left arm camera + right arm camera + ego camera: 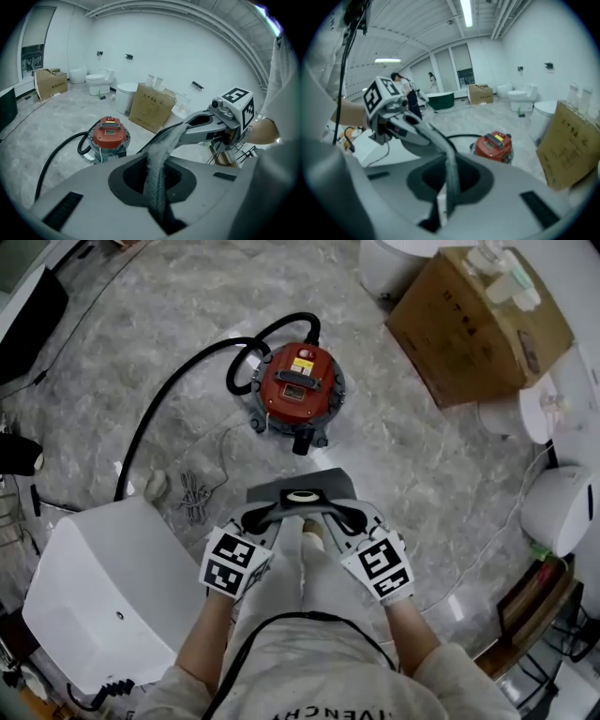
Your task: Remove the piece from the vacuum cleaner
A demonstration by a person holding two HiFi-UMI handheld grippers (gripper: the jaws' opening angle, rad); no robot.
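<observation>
The red vacuum cleaner (300,385) stands on the marble floor ahead of me, with its black hose (159,418) curving away to the left. It also shows as the vacuum cleaner (109,136) in the left gripper view and the vacuum cleaner (493,145) in the right gripper view. My left gripper (291,510) and right gripper (317,510) are held close to my body, well short of the vacuum. Both are shut and hold nothing. Their tips nearly meet. The right gripper (187,124) reaches in beside my left gripper (177,129).
A cardboard box (478,324) stands at the far right, with toilets and white fixtures around it. A large white case (103,596) sits at my left. A loose cable (192,493) lies on the floor, and a grey slab (328,482) with a white ring lies just past the tips.
</observation>
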